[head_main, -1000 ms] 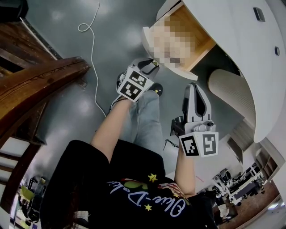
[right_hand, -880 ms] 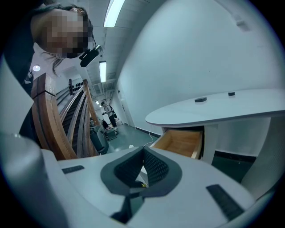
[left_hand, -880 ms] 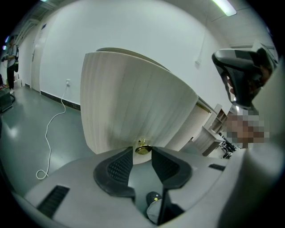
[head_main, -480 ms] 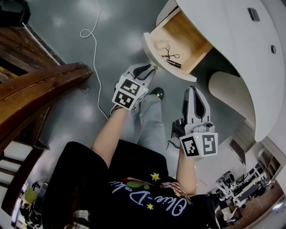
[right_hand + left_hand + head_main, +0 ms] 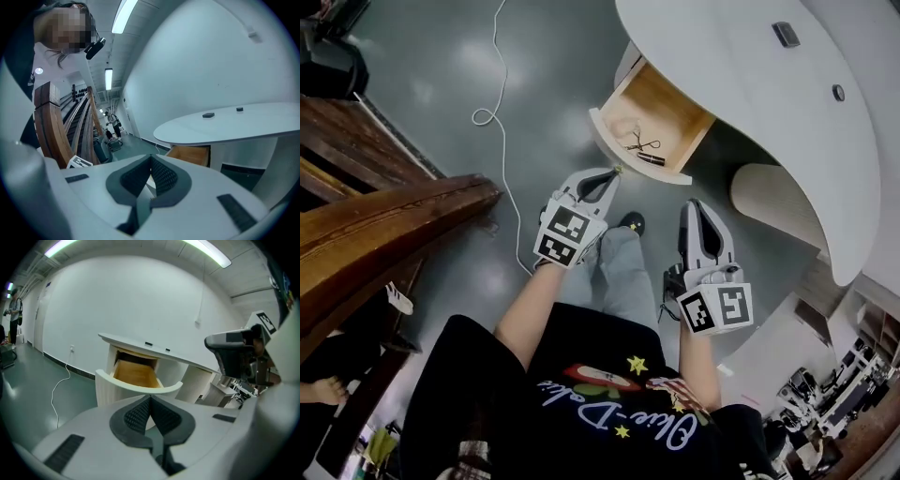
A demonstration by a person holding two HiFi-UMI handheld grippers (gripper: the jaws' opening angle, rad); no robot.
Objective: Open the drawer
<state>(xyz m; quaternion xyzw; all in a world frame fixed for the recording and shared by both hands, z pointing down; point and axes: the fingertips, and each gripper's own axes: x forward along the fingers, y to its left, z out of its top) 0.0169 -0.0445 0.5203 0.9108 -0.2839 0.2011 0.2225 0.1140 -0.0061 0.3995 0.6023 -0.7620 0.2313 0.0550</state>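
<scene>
The wooden drawer (image 5: 656,122) stands pulled out from under the white desk (image 5: 750,112), its curved white front (image 5: 633,161) toward me. Scissors (image 5: 639,143) and a dark pen-like thing (image 5: 652,159) lie inside. My left gripper (image 5: 607,175) hangs just short of the drawer front, not touching it; its jaws have just been closing and now meet with nothing between them. In the left gripper view the drawer (image 5: 136,375) lies beyond the shut left gripper (image 5: 150,401). My right gripper (image 5: 697,208) is shut and empty, to the right, with the drawer (image 5: 191,154) ahead of it.
A white cable (image 5: 494,94) loops across the grey floor left of the drawer. A dark wooden stair rail (image 5: 384,225) fills the left side. A rounded white pedestal (image 5: 778,202) stands under the desk at the right. Two small dark things (image 5: 786,34) sit on the desktop.
The left gripper has drawn back and up from the drawer front and its jaws have closed. The right gripper rose slightly. The drawer stays pulled out.
</scene>
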